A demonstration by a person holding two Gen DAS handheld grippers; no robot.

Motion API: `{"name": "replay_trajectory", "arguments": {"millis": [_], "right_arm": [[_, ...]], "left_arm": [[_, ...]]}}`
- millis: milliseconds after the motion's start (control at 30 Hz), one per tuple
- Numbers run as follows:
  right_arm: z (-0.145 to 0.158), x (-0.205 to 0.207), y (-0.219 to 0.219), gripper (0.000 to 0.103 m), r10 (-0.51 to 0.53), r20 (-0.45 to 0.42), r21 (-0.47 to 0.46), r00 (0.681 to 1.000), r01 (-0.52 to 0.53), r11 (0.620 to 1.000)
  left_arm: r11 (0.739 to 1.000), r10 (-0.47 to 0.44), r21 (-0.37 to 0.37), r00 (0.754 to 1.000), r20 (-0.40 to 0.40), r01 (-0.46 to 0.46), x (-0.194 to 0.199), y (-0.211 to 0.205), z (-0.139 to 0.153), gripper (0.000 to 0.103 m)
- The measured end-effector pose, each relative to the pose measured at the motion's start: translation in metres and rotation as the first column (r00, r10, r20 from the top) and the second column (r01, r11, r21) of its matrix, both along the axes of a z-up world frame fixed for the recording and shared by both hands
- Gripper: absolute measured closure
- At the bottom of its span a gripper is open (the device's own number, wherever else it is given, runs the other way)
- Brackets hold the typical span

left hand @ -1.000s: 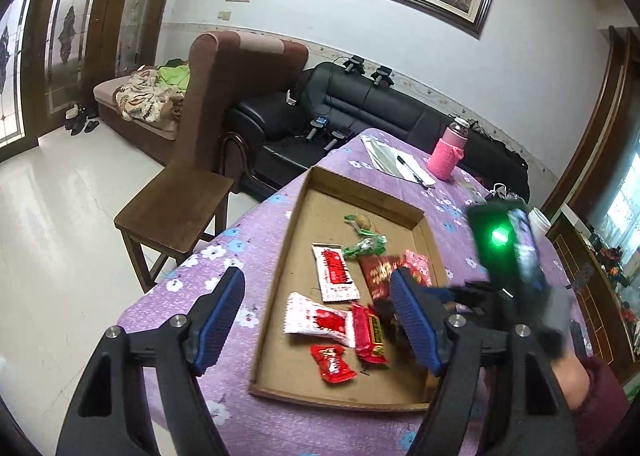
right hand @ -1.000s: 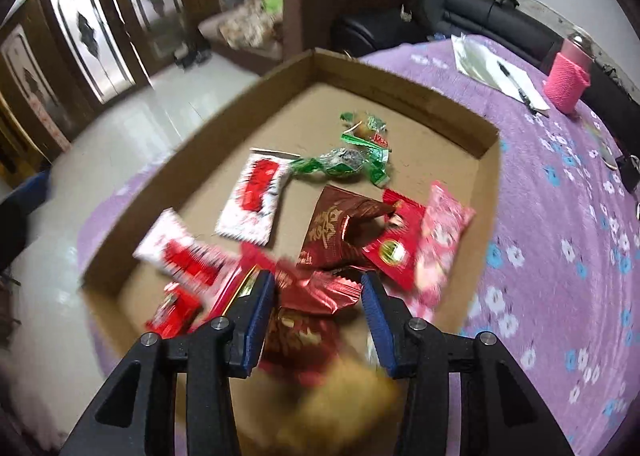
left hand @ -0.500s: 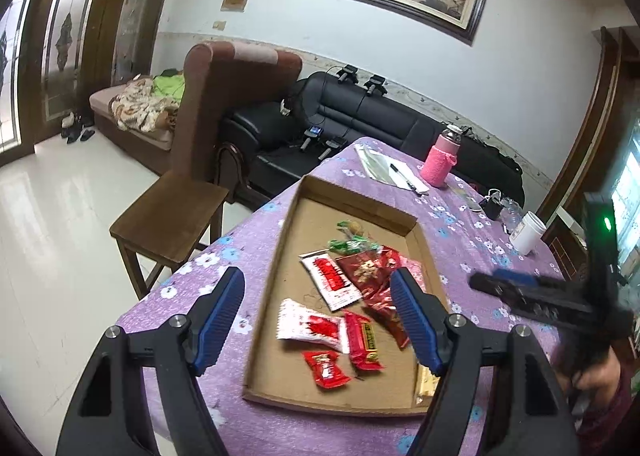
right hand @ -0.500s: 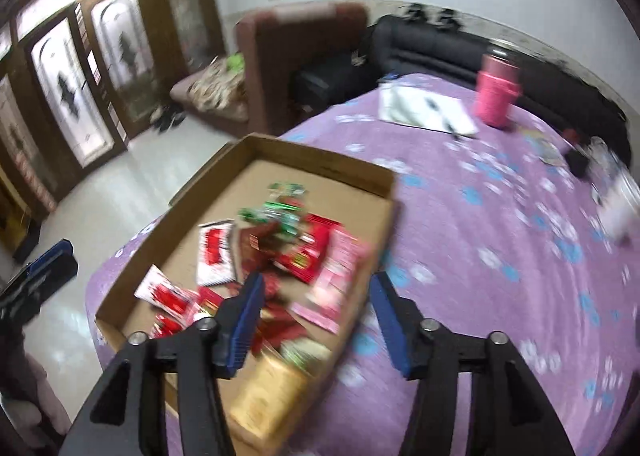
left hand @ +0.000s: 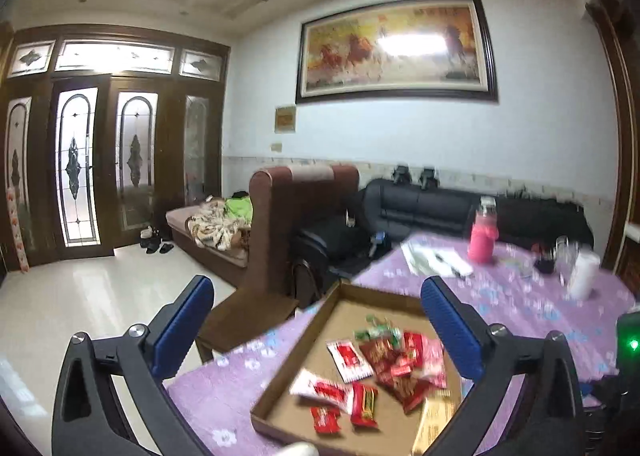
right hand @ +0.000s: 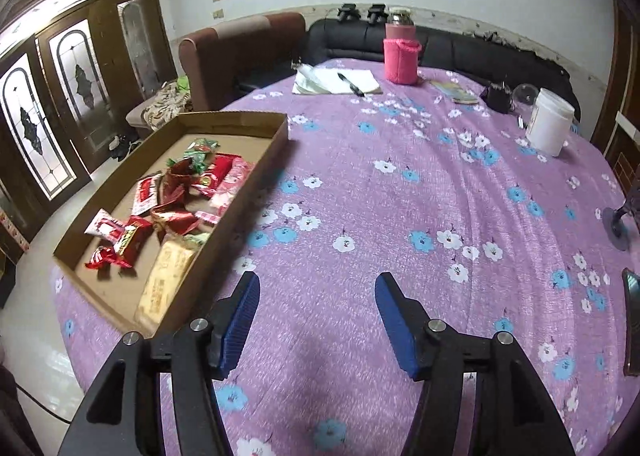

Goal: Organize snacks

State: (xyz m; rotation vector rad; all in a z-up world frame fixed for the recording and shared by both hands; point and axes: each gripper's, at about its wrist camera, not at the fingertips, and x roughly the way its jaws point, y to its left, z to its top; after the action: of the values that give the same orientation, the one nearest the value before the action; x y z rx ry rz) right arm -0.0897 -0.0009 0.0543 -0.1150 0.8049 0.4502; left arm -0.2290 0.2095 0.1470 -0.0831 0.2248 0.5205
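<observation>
Right gripper (right hand: pixel 318 320) left tray (right hand: pixel 256 176) edge (tablecloth (right hand: pixel 400 216) ahead).

Snacks (right hand: pixel 180 192) in tray (right hand: pixel 256 160) at table's (right hand: pixel 400 196) left; bottle (right hand: pixel 401 56), tub (right hand: pixel 550 122) behind.

Print on the snack wrappers (right hand: pixel 176 192) is too blurred to read

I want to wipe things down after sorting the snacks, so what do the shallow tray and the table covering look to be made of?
The tray looks like plain brown cardboard: matte, with thin folded walls and raw edges, so probably not wipeable. The table covering looks like woven fabric, purple with a printed flower pattern; soft creases run across it and it shows no gloss, though a coated cloth cannot be ruled out.
</observation>
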Motion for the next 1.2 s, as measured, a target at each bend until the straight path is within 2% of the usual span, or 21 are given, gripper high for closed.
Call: {"name": "replay_trajectory", "arguments": {"millis": [33, 100, 267, 533, 1000, 1200], "right_arm": [[0.002, -0.003, 0.002, 0.037, -0.001, 0.013, -0.011, 1.0, 0.001, 1.0], [0.005, -0.012, 0.006, 0.035, -0.016, 0.049, -0.035, 0.999, 0.018, 0.999], [0.01, -0.028, 0.011, 0.028, -0.053, 0.143, -0.126, 0.988, 0.071, 0.99], [0.016, -0.037, 0.005, 0.026, -0.089, 0.171, -0.183, 0.981, 0.121, 0.976], [0.014, -0.035, -0.006, 0.025, -0.117, 0.139, -0.182, 0.983, 0.142, 0.973], [0.012, -0.031, -0.01, 0.025, -0.117, 0.088, -0.152, 0.989, 0.129, 0.98]], "left_arm": [[1.0, -0.025, -0.011, 0.999, -0.047, 0.024, 0.006, -0.003, -0.003, 0.0], [0.997, -0.069, -0.049, 0.994, -0.082, 0.065, 0.012, -0.005, -0.008, 0.0], [0.991, -0.1, -0.108, 0.983, -0.153, 0.083, 0.022, -0.008, -0.019, 0.0], [0.986, -0.147, -0.118, 0.95, -0.276, 0.118, 0.035, -0.026, -0.04, 0.0], [0.981, -0.181, -0.13, 0.928, -0.325, 0.146, 0.045, -0.035, -0.051, 0.0], [0.978, -0.196, -0.141, 0.919, -0.341, 0.156, 0.049, -0.038, -0.055, 0.0]]}}
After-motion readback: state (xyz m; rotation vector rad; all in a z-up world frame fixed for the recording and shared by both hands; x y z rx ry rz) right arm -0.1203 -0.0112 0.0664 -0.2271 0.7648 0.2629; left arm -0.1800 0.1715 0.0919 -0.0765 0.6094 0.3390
